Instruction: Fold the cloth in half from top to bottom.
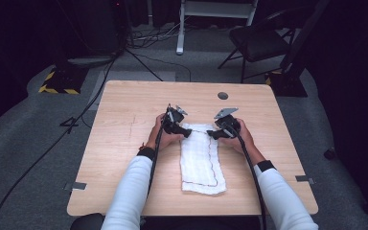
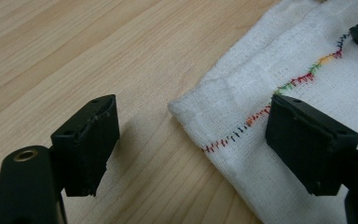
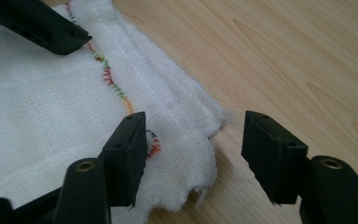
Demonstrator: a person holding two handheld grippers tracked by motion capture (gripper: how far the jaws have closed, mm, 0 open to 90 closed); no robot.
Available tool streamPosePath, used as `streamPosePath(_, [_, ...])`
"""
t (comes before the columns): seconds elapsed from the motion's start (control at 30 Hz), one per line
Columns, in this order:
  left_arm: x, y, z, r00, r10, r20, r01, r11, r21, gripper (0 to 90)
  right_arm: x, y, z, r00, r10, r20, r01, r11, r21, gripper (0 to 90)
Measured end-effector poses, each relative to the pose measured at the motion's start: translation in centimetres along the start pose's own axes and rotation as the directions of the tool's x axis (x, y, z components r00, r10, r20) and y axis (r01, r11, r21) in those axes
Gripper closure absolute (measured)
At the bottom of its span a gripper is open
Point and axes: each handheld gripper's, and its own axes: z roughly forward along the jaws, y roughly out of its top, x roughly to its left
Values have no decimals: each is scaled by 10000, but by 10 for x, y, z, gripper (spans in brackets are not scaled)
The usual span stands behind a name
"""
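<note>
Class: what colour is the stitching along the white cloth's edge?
Multicoloured stitching: red, green, orange, blue. Clearest in the right gripper view.

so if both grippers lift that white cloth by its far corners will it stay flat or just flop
Probably flop: the white cloth looks like thin, loosely woven gauze, folded in soft layers at its edge. It seems light, so the open left gripper and right gripper should lift it easily, and the middle will likely sag.

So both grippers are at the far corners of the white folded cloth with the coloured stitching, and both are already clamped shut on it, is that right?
Not quite. Both grippers are at the far corners of the white folded cloth with coloured stitching, but neither is clamped. In the left gripper view, the left gripper stands open astride its corner; in the right gripper view, the right gripper is open too.
</note>
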Motion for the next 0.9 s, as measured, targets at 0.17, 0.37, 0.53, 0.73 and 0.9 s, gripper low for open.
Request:
streamPosePath(0.17, [4,-4,0,9985,186,513,-175,9996,-221,231,-14,0,9,9930,958,-690,-946,9953,199,299])
streamPosePath(0.37, [5,-4,-3,9917,684,1091,-659,9975,-258,362,-16,4,12,9843,557,-1675,-536,9984,169,528])
streamPosePath(0.53, [2,-2,-4,9852,805,1513,-776,9967,-252,617,-12,7,12,9763,765,-2022,-735,9970,227,725])
streamPosePath(0.73, [-1,1,-4,9854,1077,1319,-1057,9941,-221,774,-7,6,10,9864,620,-1522,-623,9981,27,811])
streamPosePath(0.9, [-3,8,0,9893,1257,736,-1240,9919,-270,795,-7,8,7,9965,471,-693,-487,9986,-222,825])
